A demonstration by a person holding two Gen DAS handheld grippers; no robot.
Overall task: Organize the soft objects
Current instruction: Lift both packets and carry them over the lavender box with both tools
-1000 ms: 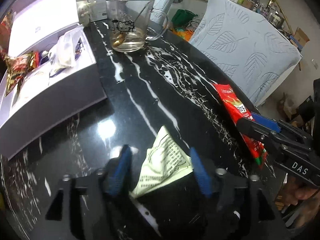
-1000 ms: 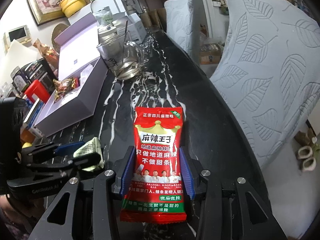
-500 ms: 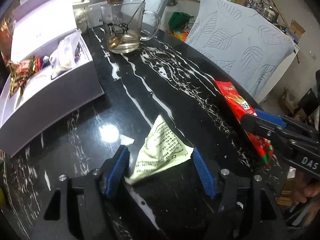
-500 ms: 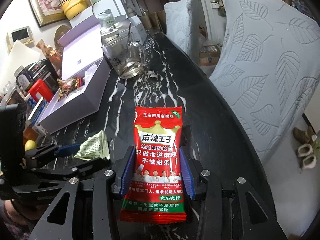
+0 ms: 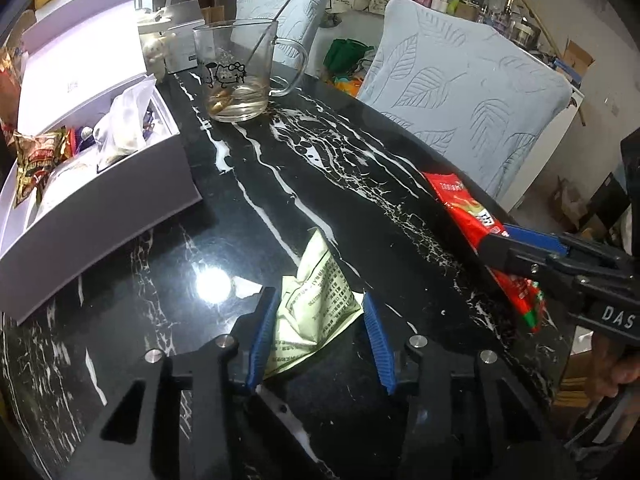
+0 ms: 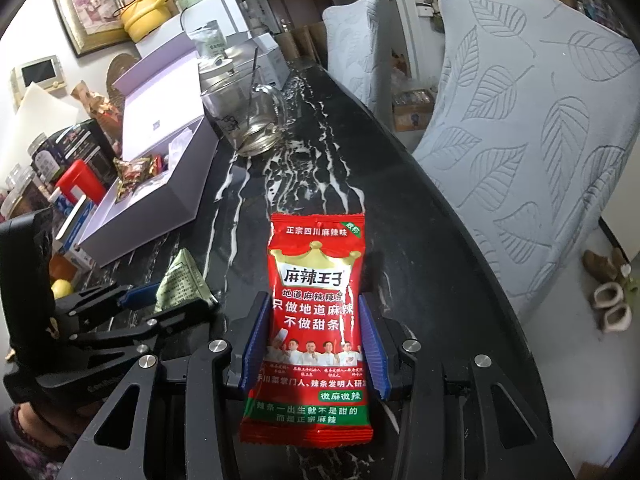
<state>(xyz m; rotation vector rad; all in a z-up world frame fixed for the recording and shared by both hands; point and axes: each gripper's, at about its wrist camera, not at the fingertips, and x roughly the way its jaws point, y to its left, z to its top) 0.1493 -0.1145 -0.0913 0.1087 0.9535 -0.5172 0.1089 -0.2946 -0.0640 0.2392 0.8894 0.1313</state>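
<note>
Blue ribbed fingers (image 5: 267, 334) clenched on crinkled pale-green packet (image 5: 316, 304) — right pair (image 6: 370, 342) on glossy red pouch (image 6: 312, 320).

So the left gripper (image 5: 318, 334) has its jaws pulled in way tighter than a second ago, now squeezing the crumpled pale-green printed paper packet (image 5: 316, 312), which looks more scrunched.

Red packet's (image 6: 312, 320) bottom behind tongs (image 5: 520, 256)

"麻辣王子" on red snack packet (image 6: 312, 312); "DAS" on right gripper (image 5: 516, 248)
</note>
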